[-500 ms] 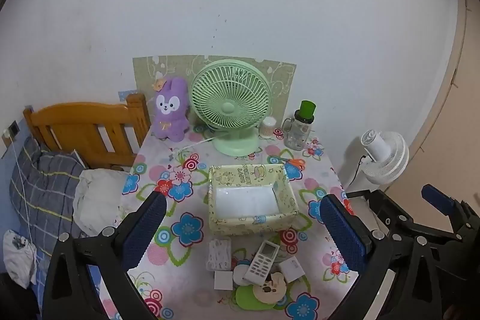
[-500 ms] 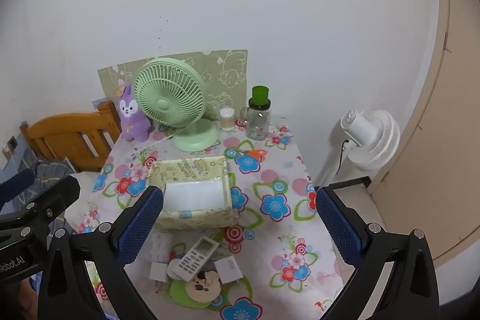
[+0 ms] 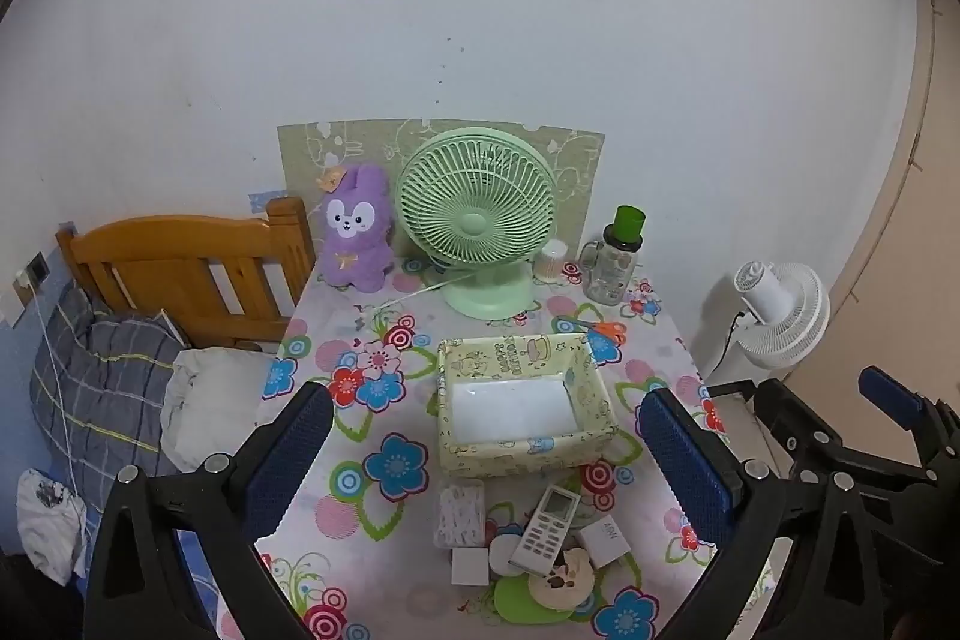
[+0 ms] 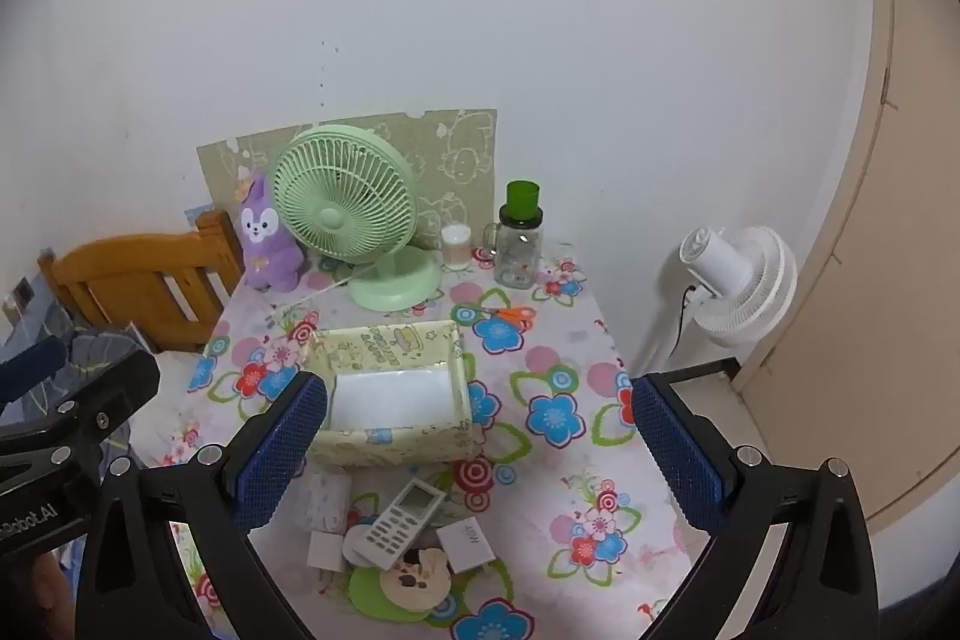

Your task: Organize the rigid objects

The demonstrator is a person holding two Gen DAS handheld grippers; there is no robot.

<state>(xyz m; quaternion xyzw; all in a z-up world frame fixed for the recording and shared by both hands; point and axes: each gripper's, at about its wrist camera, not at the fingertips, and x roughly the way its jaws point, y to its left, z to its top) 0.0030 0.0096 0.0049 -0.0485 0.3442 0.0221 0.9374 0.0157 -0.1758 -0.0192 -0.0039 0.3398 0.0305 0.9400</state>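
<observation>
Still, both grippers (image 3: 486,451) (image 4: 477,451) hover wide apart, unmoved.

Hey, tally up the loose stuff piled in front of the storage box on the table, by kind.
Remote control: 1
Square white boxes: 2
Clear packet of white bits: 1
Green disc: 1
Cartoon-face round piece: 1
White round piece, partly hidden: 1
Total: 7
The storage box holds none of them.

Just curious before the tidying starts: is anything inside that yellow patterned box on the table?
The box looks empty: only its plain white bottom shows. The near wall hides a strip of the floor, so something small there could go unseen.
</observation>
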